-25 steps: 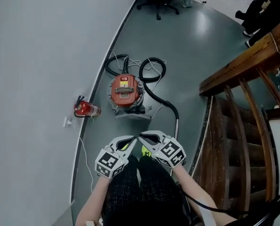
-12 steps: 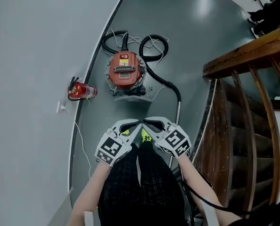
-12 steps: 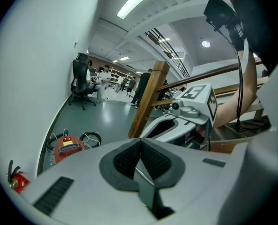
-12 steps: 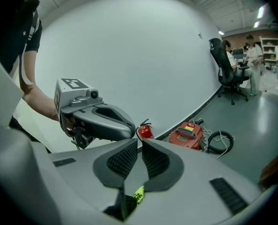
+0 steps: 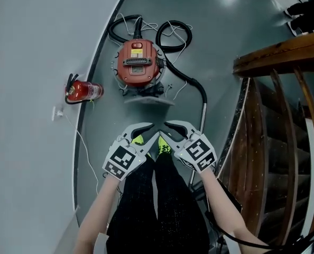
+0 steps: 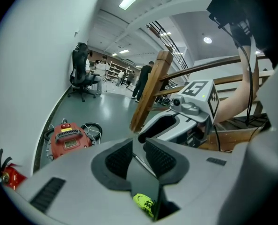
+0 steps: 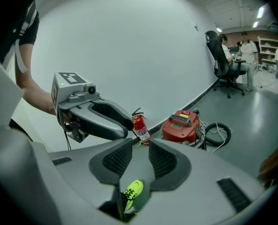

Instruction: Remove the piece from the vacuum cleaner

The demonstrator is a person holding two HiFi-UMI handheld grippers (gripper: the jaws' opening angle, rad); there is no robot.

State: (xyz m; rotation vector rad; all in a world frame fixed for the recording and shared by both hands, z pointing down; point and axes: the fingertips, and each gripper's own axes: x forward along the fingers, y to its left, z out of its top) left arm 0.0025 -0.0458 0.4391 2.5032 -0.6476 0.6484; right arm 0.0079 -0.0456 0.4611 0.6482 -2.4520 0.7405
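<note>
A red vacuum cleaner point(image 5: 138, 62) stands on the grey floor by the curved wall, ahead of my feet. Its black hose point(image 5: 174, 33) loops behind it and runs to a metal wand point(image 5: 202, 121) lying on the floor to the right. My left gripper point(image 5: 148, 132) and right gripper point(image 5: 165, 129) hover side by side above my shoes, tips nearly meeting, well short of the vacuum. Both sets of jaws are opening with nothing between them. The left gripper view shows the vacuum point(image 6: 66, 138) at lower left, and the right gripper view shows the vacuum point(image 7: 180, 124) beyond the jaws.
A red fire extinguisher point(image 5: 83, 90) lies against the wall, left of the vacuum. A wooden stair railing point(image 5: 276, 105) closes off the right side. A thin white cable point(image 5: 85, 152) runs along the wall's foot. An office chair point(image 6: 80, 74) and people stand far off.
The vacuum now sits higher and larger in the head view, with the grippers slightly higher too. Both grippers' jaws, closed before, have parted a little.
</note>
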